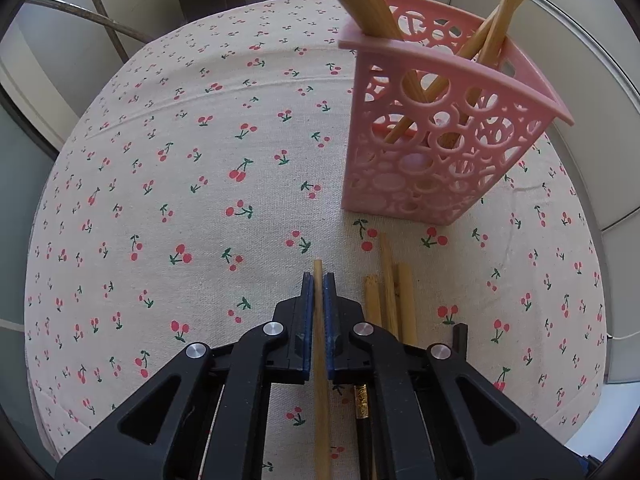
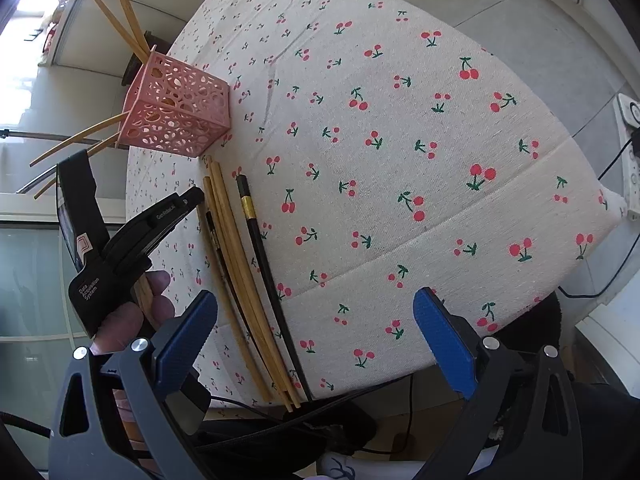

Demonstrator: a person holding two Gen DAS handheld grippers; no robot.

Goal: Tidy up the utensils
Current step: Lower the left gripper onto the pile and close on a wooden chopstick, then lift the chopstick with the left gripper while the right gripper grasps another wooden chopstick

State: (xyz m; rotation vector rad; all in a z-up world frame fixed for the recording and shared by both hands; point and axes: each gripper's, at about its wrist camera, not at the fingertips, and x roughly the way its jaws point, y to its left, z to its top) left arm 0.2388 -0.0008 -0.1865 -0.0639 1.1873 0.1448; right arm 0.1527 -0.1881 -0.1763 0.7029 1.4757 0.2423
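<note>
Left wrist view: left gripper [image 1: 319,280] pinching single bamboo chopstick [image 1: 319,344], pads pressed on it, low over cherry-print tablecloth [image 1: 180,200]. Pink perforated holder [image 1: 432,144] upright just ahead, several bamboo chopsticks already standing inside. Three more bamboo sticks [image 1: 390,292] lying just right of gripper; black chopstick with gold band [image 1: 362,404] partly hidden under fingers.

Right wrist view: right gripper [image 2: 316,332] spread wide, holding nothing, near table edge. Loose chopstick pile [image 2: 244,280] between holder [image 2: 176,108] and table edge. Judged partway: some stowed, several left.
</note>
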